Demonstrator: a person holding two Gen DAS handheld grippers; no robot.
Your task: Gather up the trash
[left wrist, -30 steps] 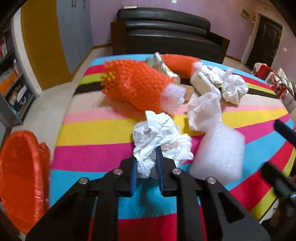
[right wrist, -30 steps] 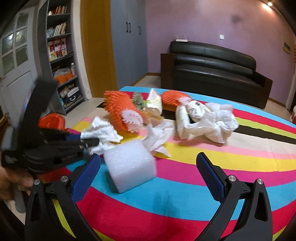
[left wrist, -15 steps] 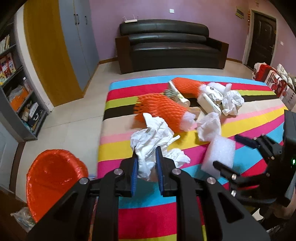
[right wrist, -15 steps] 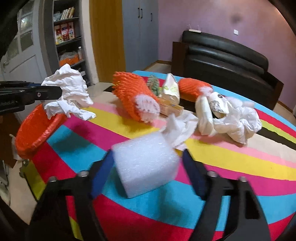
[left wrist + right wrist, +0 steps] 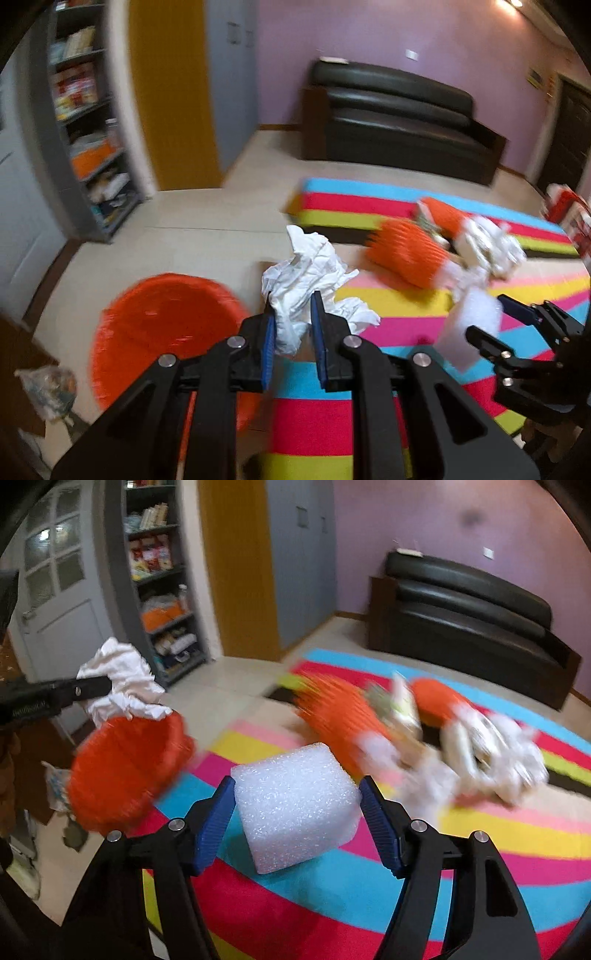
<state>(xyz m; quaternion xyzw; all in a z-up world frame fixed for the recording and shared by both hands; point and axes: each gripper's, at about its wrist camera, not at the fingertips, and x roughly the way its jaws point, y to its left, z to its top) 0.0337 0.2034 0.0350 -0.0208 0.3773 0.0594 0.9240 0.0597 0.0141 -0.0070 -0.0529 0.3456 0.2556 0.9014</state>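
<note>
The left gripper (image 5: 291, 332), jaws pinched on crumpled paper (image 5: 308, 280), has the orange bin (image 5: 162, 332) below-left of its jaws, nearer than the right gripper (image 5: 297, 814), clamped across a foam block (image 5: 295, 805).

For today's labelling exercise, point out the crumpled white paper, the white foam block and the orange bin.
crumpled white paper (image 5: 306, 273), left wrist view, its middle.
white foam block (image 5: 295, 805), right wrist view, front face.
orange bin (image 5: 162, 325), left wrist view, inner wall.

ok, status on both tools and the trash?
Left tool shut on crumpled white paper wad, beside round orange bin. Right tool shut on white foam block. Nothing blocking the bin.
</note>
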